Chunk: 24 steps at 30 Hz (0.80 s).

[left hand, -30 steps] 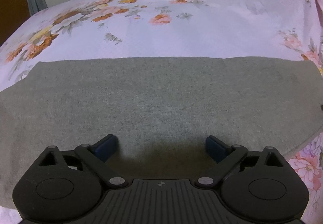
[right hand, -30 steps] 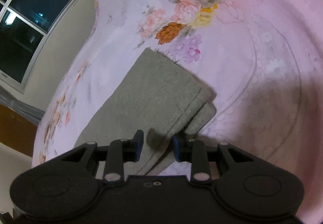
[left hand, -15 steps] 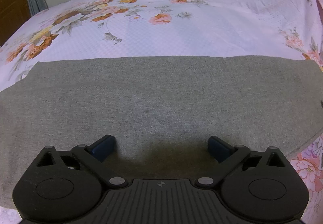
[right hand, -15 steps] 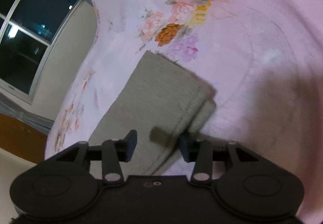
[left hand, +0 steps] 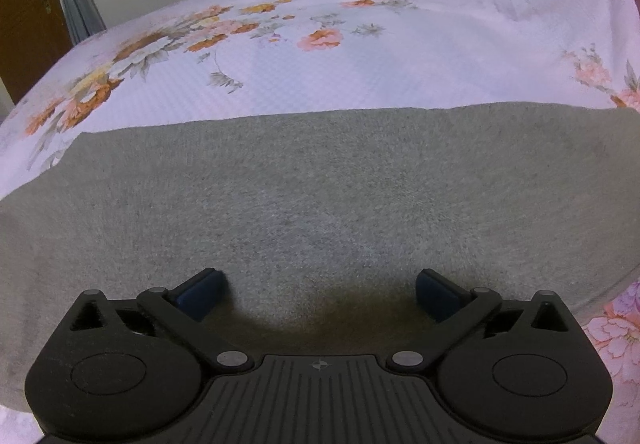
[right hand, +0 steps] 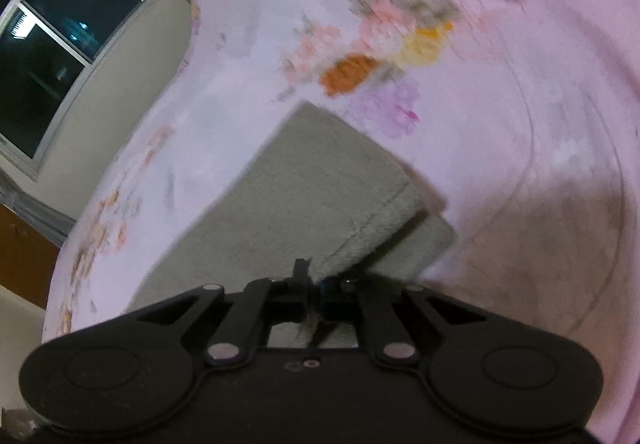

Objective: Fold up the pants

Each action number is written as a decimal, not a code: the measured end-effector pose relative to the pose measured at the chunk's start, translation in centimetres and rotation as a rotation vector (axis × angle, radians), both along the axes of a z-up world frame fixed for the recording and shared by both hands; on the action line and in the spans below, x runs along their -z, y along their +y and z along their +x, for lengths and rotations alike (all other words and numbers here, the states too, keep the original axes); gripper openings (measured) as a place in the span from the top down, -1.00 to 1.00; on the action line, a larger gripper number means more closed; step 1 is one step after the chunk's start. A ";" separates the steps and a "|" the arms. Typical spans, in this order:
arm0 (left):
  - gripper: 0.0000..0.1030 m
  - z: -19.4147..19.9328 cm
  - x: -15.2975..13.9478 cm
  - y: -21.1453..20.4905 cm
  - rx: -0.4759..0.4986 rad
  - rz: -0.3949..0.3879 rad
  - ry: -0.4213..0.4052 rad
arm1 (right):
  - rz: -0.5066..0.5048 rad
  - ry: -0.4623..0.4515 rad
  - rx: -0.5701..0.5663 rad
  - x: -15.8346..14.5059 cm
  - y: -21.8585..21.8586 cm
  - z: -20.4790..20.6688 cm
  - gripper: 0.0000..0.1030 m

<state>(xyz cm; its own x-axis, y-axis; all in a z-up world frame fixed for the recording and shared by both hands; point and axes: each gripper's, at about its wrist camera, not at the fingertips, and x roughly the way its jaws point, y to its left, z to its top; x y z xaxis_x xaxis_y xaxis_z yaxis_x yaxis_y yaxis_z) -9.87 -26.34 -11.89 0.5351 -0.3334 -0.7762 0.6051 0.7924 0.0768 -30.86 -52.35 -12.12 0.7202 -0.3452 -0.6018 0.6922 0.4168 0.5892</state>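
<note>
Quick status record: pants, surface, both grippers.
pants: grey pants folded flat, layered end visible
surface: pink floral bedsheet
left gripper: jaws wide open over the fabric, nothing between them
right gripper: jaws have just been closing; now shut at the pants' near edge; cloth pinched, view blurred

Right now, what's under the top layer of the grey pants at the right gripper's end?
A second grey layer pokes out beneath the pants, all lying on the floral sheet. Anything deeper between layers is covered.
</note>
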 end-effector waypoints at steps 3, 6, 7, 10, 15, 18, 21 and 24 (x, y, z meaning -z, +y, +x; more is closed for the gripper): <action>-0.98 1.3 -1.2 1.3 -0.031 -0.064 0.074 | -0.032 -0.002 -0.006 -1.5 0.3 0.5 0.90; -0.98 2.9 -2.9 3.8 -0.088 -0.119 0.087 | -0.139 -0.026 -0.093 -4.6 2.4 3.0 0.89; -0.98 3.5 -3.4 4.8 -0.104 -0.131 0.087 | -0.166 -0.037 -0.131 -5.6 3.2 4.2 0.89; -0.98 5.3 -4.1 7.8 -0.148 -0.144 0.084 | -0.230 -0.071 -0.277 -8.1 6.9 8.6 0.89; -0.98 8.1 -4.1 14.0 -0.251 -0.161 0.105 | -0.216 -0.096 -0.531 -8.1 14.9 16.6 0.88; -0.99 9.3 -3.3 17.6 -0.320 -0.195 0.155 | -0.177 -0.049 -0.662 -5.5 19.4 20.0 0.71; -0.99 10.1 -2.3 19.2 -0.342 -0.242 0.245 | -0.096 0.069 -0.747 -1.5 22.4 22.2 0.35; -0.99 9.8 -1.8 18.8 -0.303 -0.266 0.287 | -0.059 0.075 -0.762 -0.5 22.8 21.7 0.08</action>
<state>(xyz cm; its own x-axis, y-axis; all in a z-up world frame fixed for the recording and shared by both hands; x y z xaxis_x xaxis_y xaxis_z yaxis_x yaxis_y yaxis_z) -0.09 -7.58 -10.08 0.4156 -0.4022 -0.8158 0.3112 0.9057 -0.2880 -9.11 -29.53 -11.62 0.7296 0.1973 -0.6548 0.2384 0.8240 0.5140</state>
